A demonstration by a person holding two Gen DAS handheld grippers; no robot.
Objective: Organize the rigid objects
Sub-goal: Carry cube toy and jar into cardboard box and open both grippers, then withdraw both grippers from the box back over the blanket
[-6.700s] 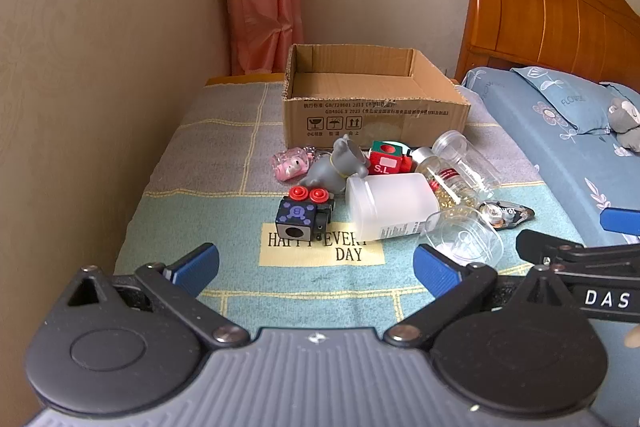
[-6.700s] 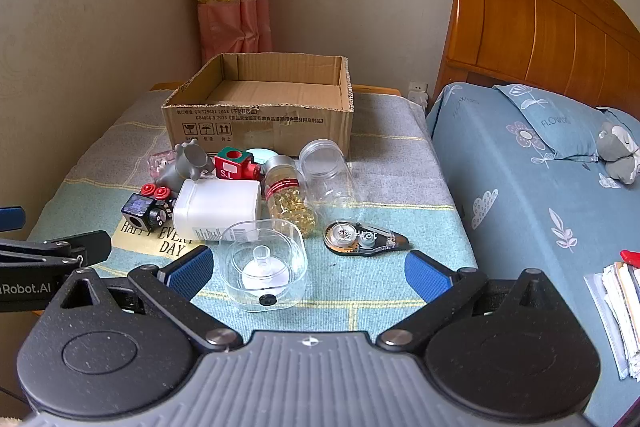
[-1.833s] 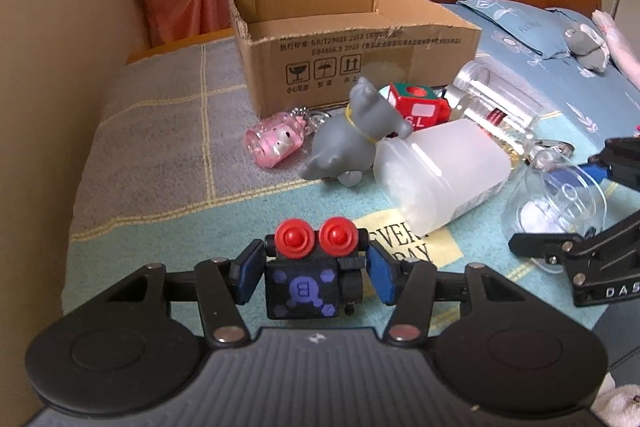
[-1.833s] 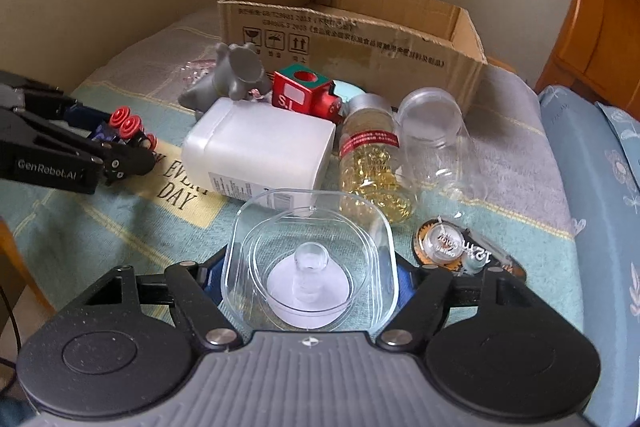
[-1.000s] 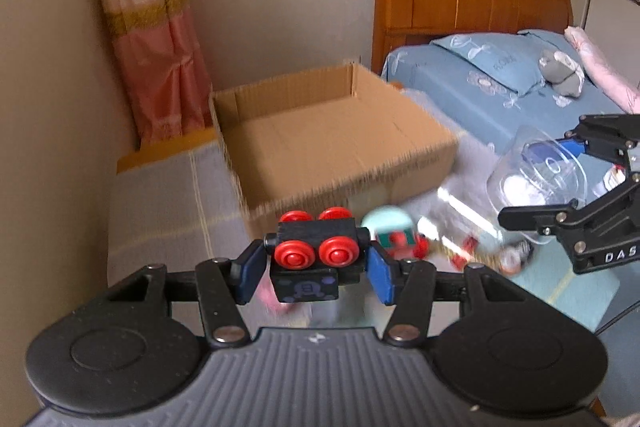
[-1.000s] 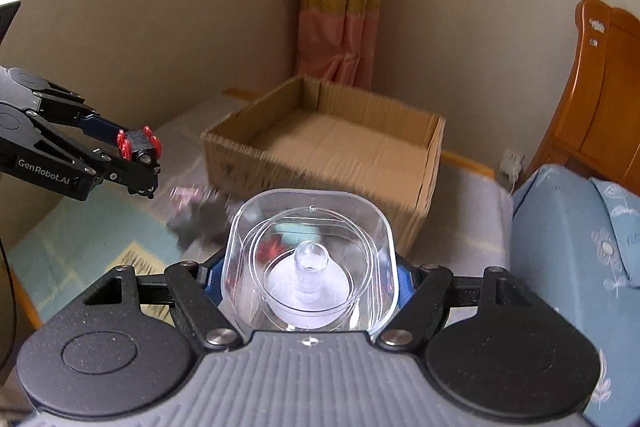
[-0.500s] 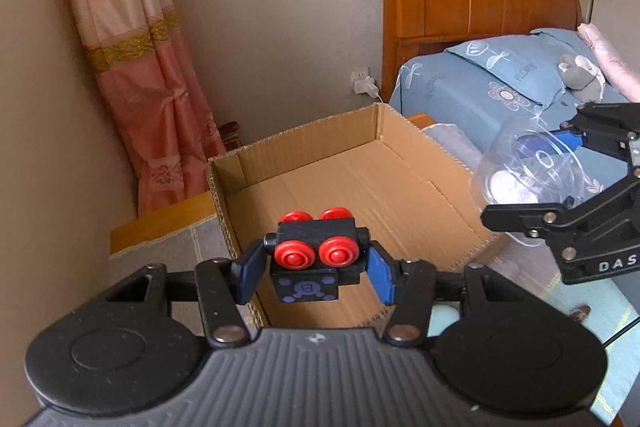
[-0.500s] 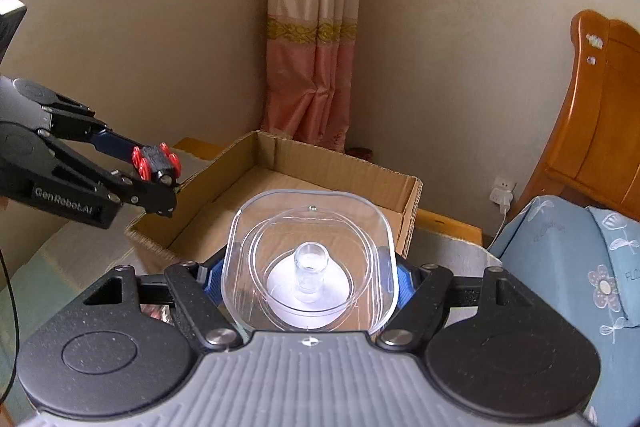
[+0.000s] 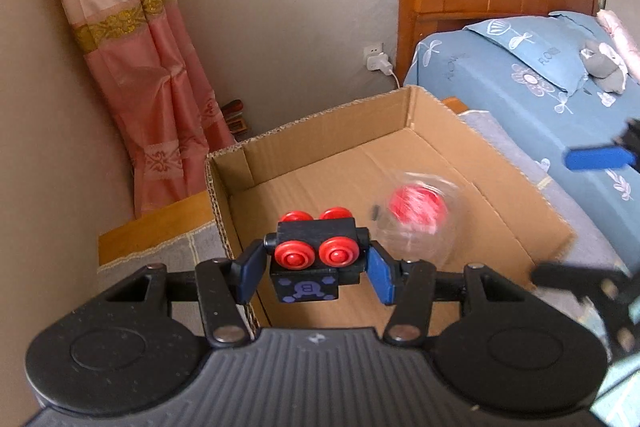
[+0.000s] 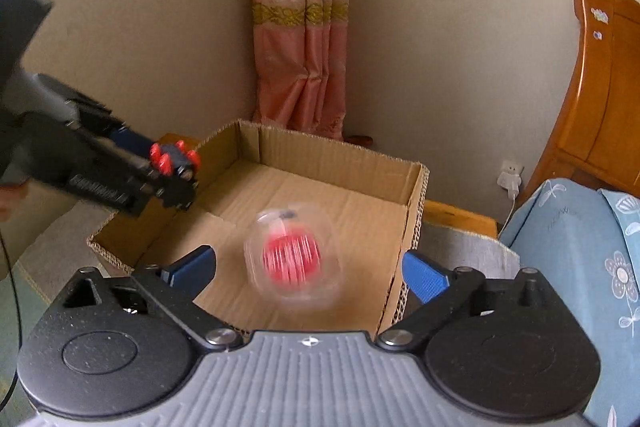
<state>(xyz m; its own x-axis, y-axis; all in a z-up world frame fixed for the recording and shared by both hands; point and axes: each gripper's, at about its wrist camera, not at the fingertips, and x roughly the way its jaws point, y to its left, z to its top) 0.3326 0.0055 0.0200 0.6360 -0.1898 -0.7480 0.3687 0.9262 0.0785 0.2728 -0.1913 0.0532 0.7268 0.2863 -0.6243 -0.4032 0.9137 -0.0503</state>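
Left gripper [image 9: 313,269] clamped by its blue pads [image 9: 380,277] on a black toy block [image 9: 314,259] with red round knobs and a purple "B" face, held over the near-left corner of an open cardboard box [image 9: 416,115]. Blurred clear container [image 9: 418,223] with a red centre inside the box area, apart from both grippers. At far right, one blue pad of the right gripper [image 9: 600,159], spread wide from its dark lower finger.

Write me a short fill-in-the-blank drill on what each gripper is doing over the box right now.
1. The left gripper is shut on a black toy block with ____ knobs.
2. The right gripper is ____, holding nothing.
3. The blurred clear container is inside the ____ box.

Missing words: red; open; cardboard
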